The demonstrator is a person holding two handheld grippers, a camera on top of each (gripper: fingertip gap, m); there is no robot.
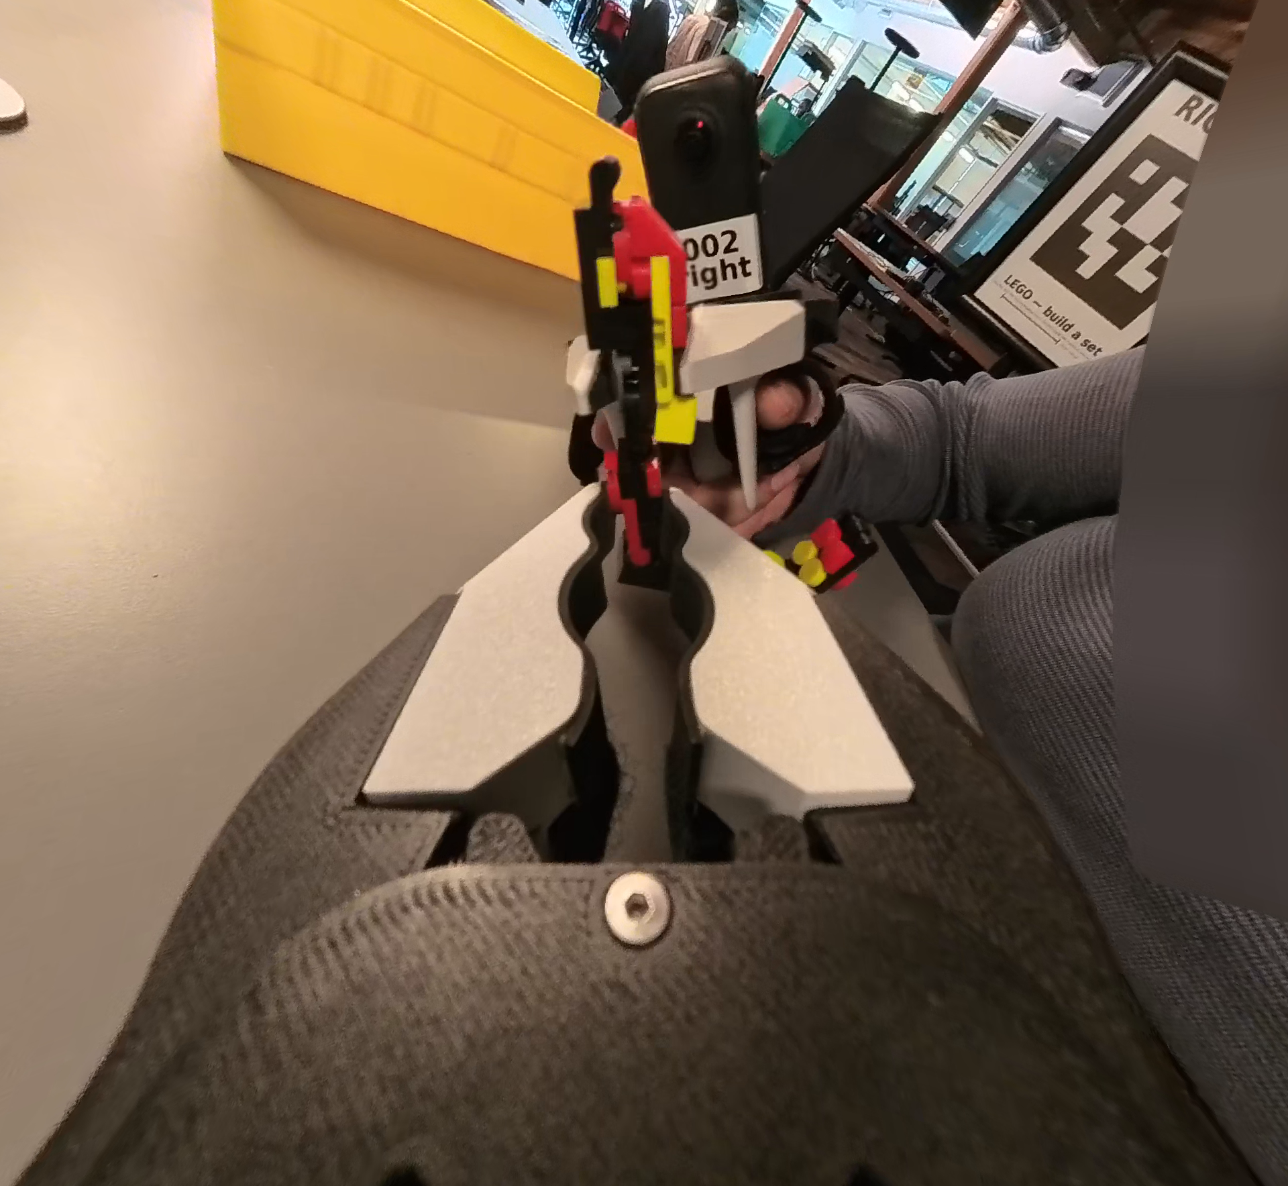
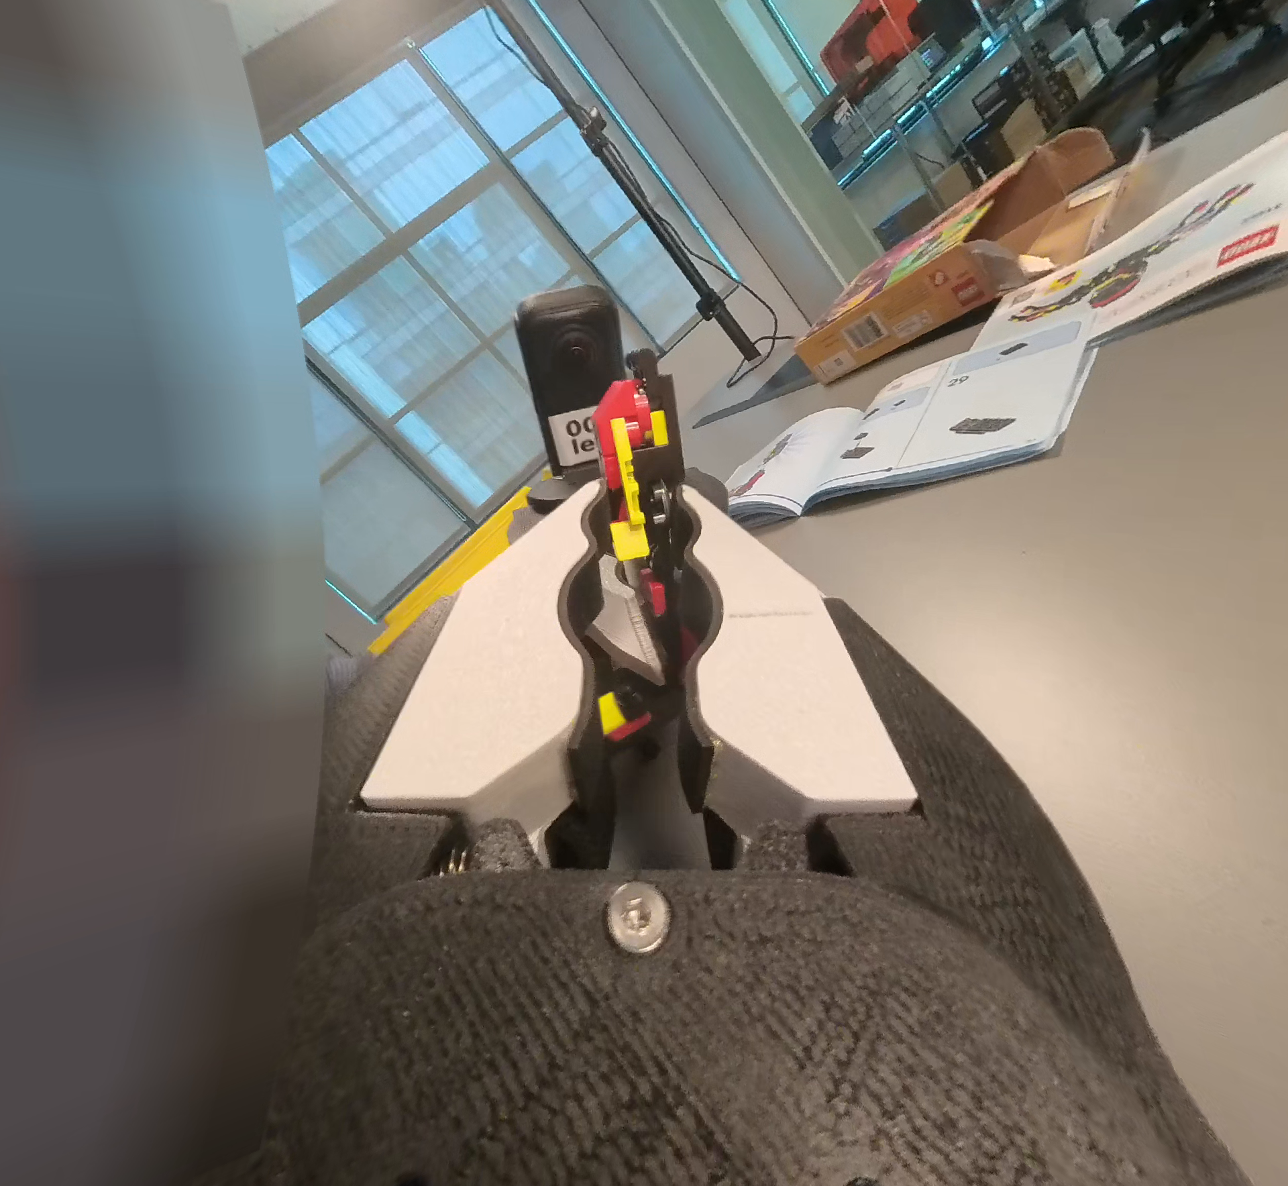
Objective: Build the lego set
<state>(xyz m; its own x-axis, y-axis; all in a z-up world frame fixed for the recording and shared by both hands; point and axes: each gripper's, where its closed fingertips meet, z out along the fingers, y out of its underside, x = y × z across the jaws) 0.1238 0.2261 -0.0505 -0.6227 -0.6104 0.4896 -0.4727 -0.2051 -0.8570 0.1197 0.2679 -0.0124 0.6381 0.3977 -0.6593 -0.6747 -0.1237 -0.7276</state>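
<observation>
A slim lego model (image 1: 638, 316) of black, red and yellow pieces stands upright between both grippers, above the grey table (image 1: 209, 455). My left gripper (image 1: 635, 515) is shut on its lower end. My right gripper (image 1: 645, 368) faces me and is shut on its middle, a hand around its handle. In the right wrist view my right gripper (image 2: 641, 499) clamps the model (image 2: 638, 455), whose top sticks out past the tips. One grey finger (image 2: 627, 637) of the left gripper shows in the gap. A small red, yellow and black lego cluster (image 1: 815, 557) lies near the table edge.
A yellow bin (image 1: 390, 107) stands at the back left. An open instruction booklet (image 2: 906, 428), a second leaflet (image 2: 1185, 253) and an opened cardboard box (image 2: 899, 309) lie on the table to the right. A framed marker sign (image 1: 1115, 232) and a stand (image 2: 627, 163) are behind. Across from one pair of fingers to the other is roughly 5 centimeters.
</observation>
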